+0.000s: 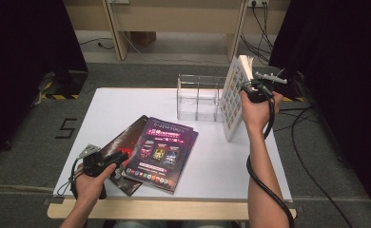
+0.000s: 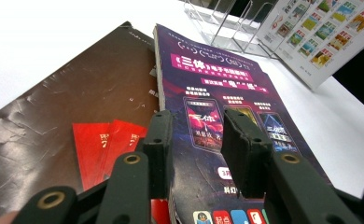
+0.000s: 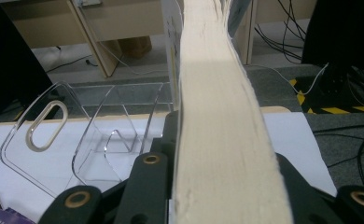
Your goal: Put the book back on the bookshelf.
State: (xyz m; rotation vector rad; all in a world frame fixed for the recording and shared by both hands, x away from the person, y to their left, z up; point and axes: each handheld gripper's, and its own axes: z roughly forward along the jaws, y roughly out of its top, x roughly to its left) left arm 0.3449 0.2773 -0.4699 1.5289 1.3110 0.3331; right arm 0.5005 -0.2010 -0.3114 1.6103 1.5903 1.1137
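Your right claw [image 1: 256, 87] is clamped on the thick book [image 1: 234, 97], held upright on its bottom edge at the surface's [image 1: 221, 161] 2 o'clock, just beside the clear rack [image 1: 199, 97], likely so it can slot in spine-down. Your left claw [image 1: 114, 159], jaws apart and gripping nothing, rests at 8 o'clock over the purple magazine [image 1: 161, 152], probably to steady it on the brown booklet [image 1: 119, 142]
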